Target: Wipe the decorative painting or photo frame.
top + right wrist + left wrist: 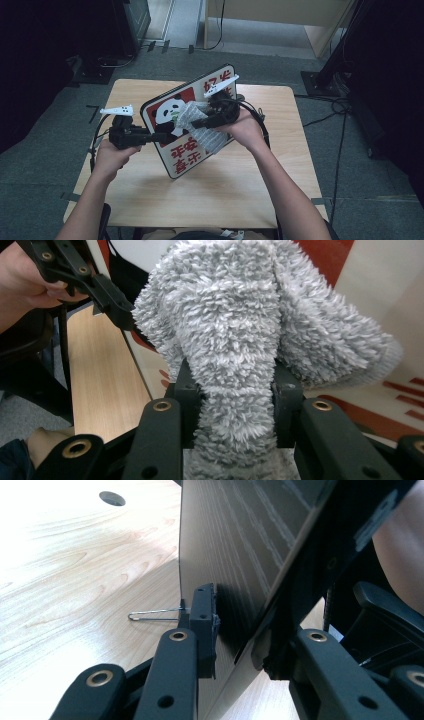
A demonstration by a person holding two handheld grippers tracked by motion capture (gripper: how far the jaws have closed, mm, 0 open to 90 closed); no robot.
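Evidently the left tool (150,136) is pinching the panda sign (170,165) by its edge, holding it tilted above the counter (220,185), while the right tool (232,390) is clamping a grey fluffy cloth (235,315) against its face. Wiping seems underway; next calls for sweeping across.

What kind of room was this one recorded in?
Probably an office or lab corner set up for recording: a small wooden table on grey carpet, black stand bases and loose cables around it.
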